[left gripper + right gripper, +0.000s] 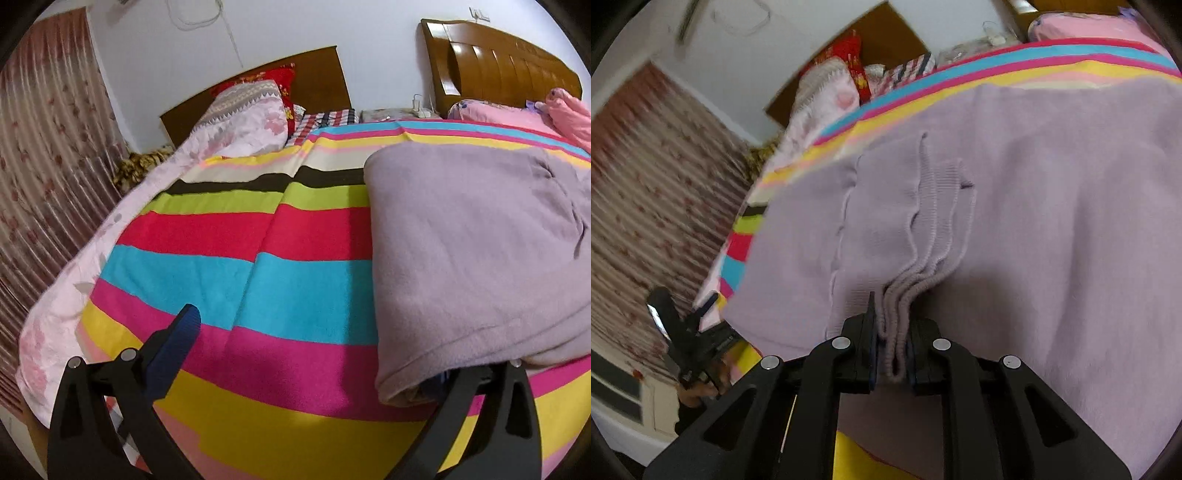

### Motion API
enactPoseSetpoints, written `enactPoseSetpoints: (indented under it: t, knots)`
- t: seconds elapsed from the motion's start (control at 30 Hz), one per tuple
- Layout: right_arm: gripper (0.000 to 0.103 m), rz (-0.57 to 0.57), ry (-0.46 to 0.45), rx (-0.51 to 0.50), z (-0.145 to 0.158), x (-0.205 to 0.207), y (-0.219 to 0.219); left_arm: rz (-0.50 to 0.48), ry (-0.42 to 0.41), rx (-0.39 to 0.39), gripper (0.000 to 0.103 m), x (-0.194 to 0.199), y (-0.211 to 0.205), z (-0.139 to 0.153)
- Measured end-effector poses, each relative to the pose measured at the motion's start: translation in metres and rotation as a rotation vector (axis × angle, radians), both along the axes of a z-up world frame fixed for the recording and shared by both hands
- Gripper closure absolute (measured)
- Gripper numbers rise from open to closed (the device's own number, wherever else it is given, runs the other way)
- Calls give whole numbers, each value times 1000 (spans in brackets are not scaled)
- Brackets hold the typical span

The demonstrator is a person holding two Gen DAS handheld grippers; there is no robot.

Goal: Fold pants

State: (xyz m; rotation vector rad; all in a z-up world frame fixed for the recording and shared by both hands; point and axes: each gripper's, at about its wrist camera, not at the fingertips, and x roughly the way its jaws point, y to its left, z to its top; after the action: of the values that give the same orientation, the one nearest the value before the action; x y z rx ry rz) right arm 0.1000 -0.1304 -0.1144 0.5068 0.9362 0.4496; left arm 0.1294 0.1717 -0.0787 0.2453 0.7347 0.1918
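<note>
We see the lilac fleece pants [472, 251] lying folded into a thick, soft slab on the bed's striped fleece blanket [236, 280], filling the left wrist view from about one to four o'clock. Their nap is matte and fuzzy, the left edge straight, the near corner rounded with a stitched hem. The blanket is plush, banded in magenta, turquoise, red, lime, black, cream and yellow, with one lengthwise crease.

The left gripper [321, 350] has its jaws spread wide: one ribbed blue fingertip [186, 325] stands free above the blanket at seven o'clock, while the other is hidden under the pants' near edge at five o'clock, so we cannot tell whether it touches the cloth.

In the right wrist view the right gripper [892, 354] has its jaws nearly closed, pinching a bunch of ribbed, corded edges of the pants [1034, 221] at six o'clock. Several rounded knit ridges run up from the grip toward the centre, fanning into a finer ribbed band. The fleece around them lies smooth with shallow dimples.

At nine o'clock in the left view hangs a pleated pinkish curtain [44, 177] with a flower print; at twelve o'clock a pale pink quilt [243, 122] is piled against a dark wooden headboard [317, 77]. A glossy slatted headboard [495, 62] stands at one o'clock.
</note>
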Motion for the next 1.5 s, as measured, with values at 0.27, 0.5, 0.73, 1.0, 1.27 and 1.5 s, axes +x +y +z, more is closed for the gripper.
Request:
enactPoseSetpoints:
  t: [0.27,0.5,0.73,1.0,1.27,1.5]
  knots:
    - [89,3,-9,-9,8,2,2,23,12,-4,1,0,-3,-1]
    - [89,11,-28,-27,6,-9,-5,3,31,43,2,0,-12,1]
    - [93,3,-31,-36,-4,-11,-11,-135,36,179,2,-34,-29,16]
    - [73,27,-43,-110,10,-17,-7,-245,-55,97,2,-55,-43,67]
    - [72,13,-228,-252,51,-5,2,-292,42,-352,2,76,-78,86]
    - [36,166,-160,-421,22,15,48,-162,175,-189,1,134,-95,18]
